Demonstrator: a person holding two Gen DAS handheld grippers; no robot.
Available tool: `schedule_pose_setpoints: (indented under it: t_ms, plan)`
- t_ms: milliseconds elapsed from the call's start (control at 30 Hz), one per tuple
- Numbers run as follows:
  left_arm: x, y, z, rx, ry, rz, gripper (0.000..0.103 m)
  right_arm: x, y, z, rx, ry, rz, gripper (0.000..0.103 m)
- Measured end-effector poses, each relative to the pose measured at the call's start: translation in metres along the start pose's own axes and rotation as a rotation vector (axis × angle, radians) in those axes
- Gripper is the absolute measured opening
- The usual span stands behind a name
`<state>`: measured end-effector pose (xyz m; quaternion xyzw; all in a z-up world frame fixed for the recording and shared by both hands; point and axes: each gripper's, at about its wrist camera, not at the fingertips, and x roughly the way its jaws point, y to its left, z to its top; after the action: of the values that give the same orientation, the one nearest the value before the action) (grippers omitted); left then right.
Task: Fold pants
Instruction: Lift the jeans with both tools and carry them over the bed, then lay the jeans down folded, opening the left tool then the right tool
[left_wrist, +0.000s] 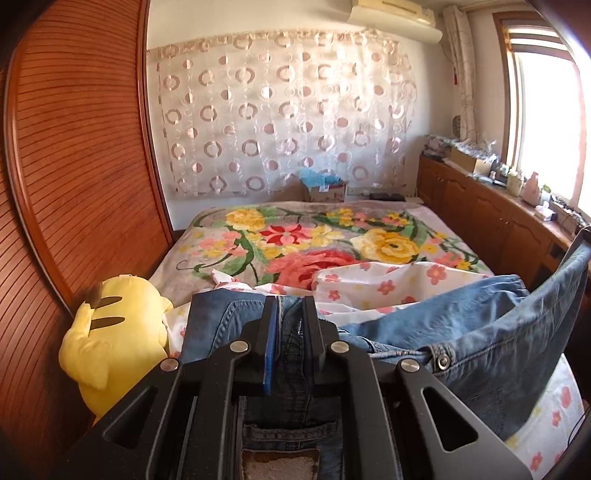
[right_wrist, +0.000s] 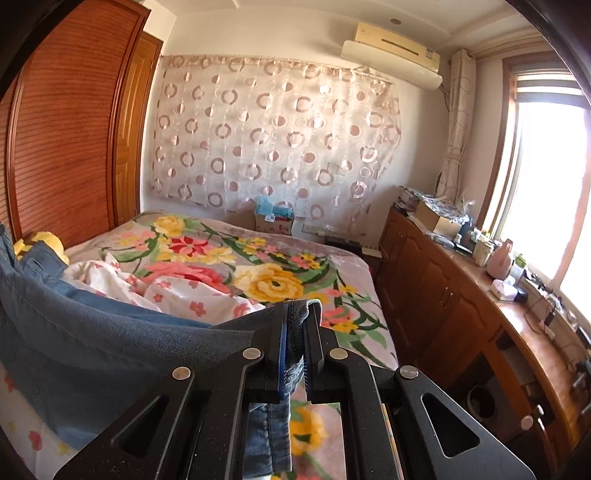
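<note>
Blue denim pants (left_wrist: 487, 332) hang stretched between my two grippers above the bed. In the left wrist view my left gripper (left_wrist: 290, 301) is shut on the waistband end, with a back pocket and a leather patch showing below the fingers. From there the cloth sweeps off to the right edge of that view. In the right wrist view my right gripper (right_wrist: 300, 306) is shut on a hemmed edge of the pants (right_wrist: 110, 339), and the denim runs away to the left and sags down toward the bedding.
A floral blanket (left_wrist: 332, 243) covers the bed, with a crumpled white flowered sheet (left_wrist: 369, 284) under the pants. A yellow plush toy (left_wrist: 110, 332) lies at the left by the wooden wardrobe (left_wrist: 74, 147). Wooden cabinets (right_wrist: 443, 288) with clutter line the right side under the window.
</note>
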<state>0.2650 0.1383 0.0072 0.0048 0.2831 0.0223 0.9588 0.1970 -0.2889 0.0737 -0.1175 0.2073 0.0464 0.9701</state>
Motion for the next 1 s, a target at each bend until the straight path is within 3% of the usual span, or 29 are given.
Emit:
schedule_pose_setpoints:
  t_ms: [333, 633, 733, 867, 933, 967, 1000]
  plan:
    - [0.084, 0.006, -0.001, -0.017, 0.122, 0.025, 0.014, 0.118, 0.023, -0.002, -0.030, 0.179, 0.019, 0.007]
    - [0.091, 0.001, -0.002, 0.016, 0.149, 0.048, 0.017, 0.172, 0.021, 0.017, 0.013, 0.310, 0.025, 0.007]
    - [0.085, 0.005, 0.000, -0.003, 0.142, 0.047, 0.027, 0.172, 0.008, 0.028, 0.064, 0.304, 0.050, 0.008]
    - [0.074, 0.006, 0.000, 0.010, 0.133, 0.055, 0.050, 0.162, -0.006, 0.031, 0.116, 0.267, 0.053, 0.041]
    - [0.067, 0.006, 0.000, 0.007, 0.126, 0.031, 0.061, 0.152, -0.012, 0.027, 0.133, 0.250, 0.084, 0.042]
    - [0.064, 0.005, -0.001, 0.004, 0.124, 0.012, 0.076, 0.149, -0.012, 0.025, 0.131, 0.248, 0.094, 0.042]
    - [0.062, 0.003, -0.002, 0.003, 0.124, -0.014, 0.084, 0.146, -0.012, 0.025, 0.122, 0.248, 0.098, 0.042]
